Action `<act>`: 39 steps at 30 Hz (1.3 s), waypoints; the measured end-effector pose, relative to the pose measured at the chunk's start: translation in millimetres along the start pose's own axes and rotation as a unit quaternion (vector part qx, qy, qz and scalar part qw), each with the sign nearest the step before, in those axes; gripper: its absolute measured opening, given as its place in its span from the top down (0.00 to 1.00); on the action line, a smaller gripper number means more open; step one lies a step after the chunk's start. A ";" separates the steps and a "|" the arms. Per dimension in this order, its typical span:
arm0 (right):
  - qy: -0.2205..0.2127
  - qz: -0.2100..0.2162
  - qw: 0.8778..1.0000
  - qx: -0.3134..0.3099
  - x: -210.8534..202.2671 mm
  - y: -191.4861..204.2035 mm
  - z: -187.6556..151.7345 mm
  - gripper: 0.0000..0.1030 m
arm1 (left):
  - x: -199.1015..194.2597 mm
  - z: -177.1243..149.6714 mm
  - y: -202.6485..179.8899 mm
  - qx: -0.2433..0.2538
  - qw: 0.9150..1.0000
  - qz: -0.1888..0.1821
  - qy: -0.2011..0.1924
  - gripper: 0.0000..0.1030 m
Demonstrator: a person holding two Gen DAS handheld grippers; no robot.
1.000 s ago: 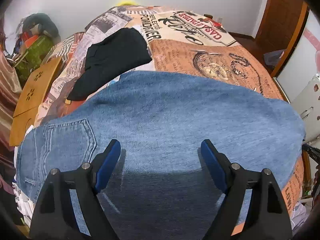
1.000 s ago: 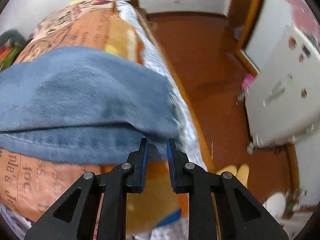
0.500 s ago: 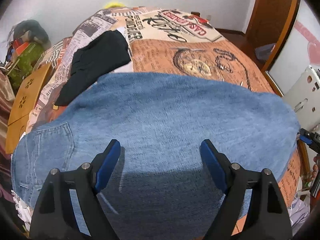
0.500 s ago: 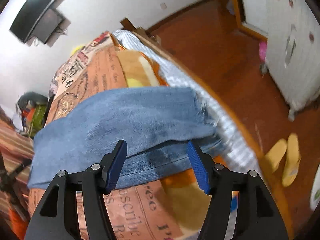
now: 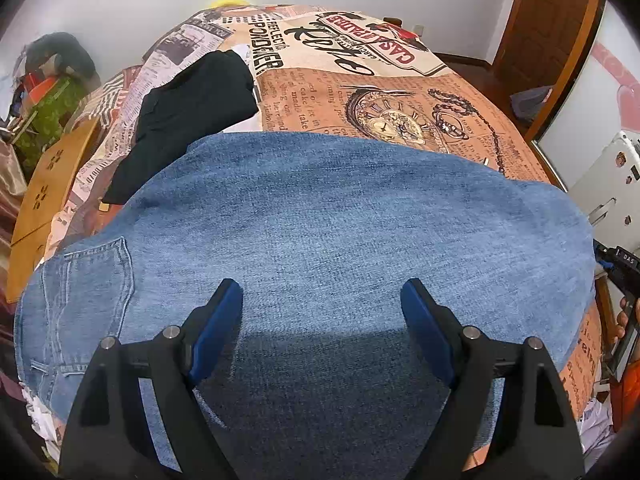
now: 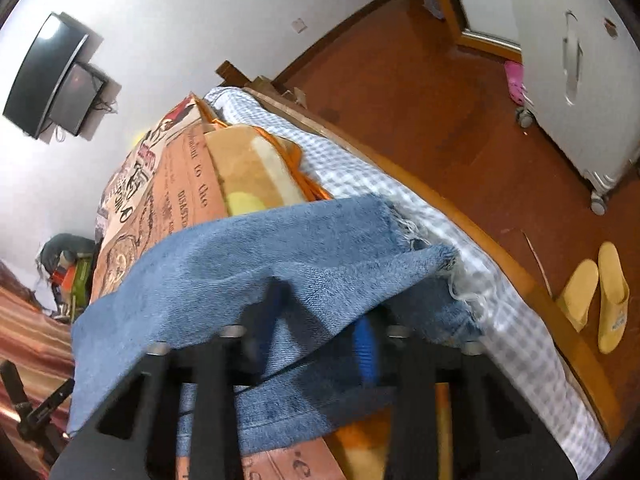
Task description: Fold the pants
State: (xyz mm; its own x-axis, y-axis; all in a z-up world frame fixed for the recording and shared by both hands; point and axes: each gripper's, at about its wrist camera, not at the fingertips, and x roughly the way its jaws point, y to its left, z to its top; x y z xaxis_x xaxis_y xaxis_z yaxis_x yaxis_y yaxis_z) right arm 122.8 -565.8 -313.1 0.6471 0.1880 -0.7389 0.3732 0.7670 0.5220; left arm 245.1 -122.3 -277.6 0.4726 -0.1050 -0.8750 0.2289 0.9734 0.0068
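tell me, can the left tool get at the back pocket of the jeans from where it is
Probably yes. The left tool hangs open over the jeans, and the pocket lies uncovered just to its left, nothing between.

Blue denim pants (image 5: 320,232), folded leg on leg, lay flat across patterned bedspread (image 5: 400,96); back pocket up, frayed hems (image 6: 436,248) at bed's edge.

The left claw (image 5: 322,304) hangs wide open above the blue jeans (image 5: 340,216) – nothing between its blue pads. The jeans lie flat across the near part of the bed (image 5: 400,92), with a black garment (image 5: 192,108) toward its far left edge.
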 end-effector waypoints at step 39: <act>-0.040 -0.116 0.952 -0.280 -46.7 149.4 -17.4 0.58 | -70.9 -29.8 167.6 -0.102 0.987 0.099 -0.074 0.19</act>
State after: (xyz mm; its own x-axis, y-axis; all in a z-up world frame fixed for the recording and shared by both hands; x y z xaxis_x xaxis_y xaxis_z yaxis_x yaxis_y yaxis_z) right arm 136.8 -449.3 -208.0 0.6469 -0.0557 -0.7605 0.1125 0.9934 0.0230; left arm 224.6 54.4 -228.8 0.6136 0.0779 -0.7858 -0.0490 0.9970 0.0605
